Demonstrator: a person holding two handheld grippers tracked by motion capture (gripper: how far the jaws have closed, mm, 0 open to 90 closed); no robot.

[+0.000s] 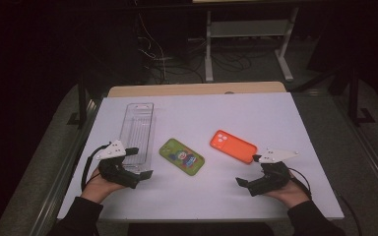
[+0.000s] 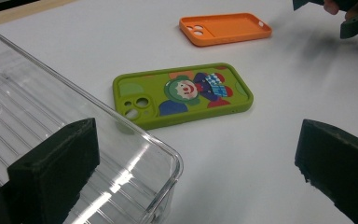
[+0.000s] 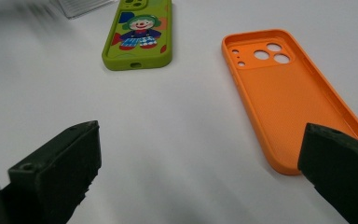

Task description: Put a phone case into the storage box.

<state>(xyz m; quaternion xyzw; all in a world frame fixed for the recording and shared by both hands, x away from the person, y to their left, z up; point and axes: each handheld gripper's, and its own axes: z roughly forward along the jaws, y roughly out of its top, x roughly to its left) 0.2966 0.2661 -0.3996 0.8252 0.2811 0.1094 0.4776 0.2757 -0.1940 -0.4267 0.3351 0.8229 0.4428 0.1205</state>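
A green phone case with a clown picture lies flat in the middle of the white table. To its right lies an orange phone case, hollow side up. A clear plastic tray stands at the left. My left gripper rests open at the tray's near end, one jaw over the tray's corner. My right gripper rests open just in front of the orange case, nothing between its jaws.
The table's wooden far edge borders a dark floor with cables and a white metal frame. Dark rails run along both sides of the table.
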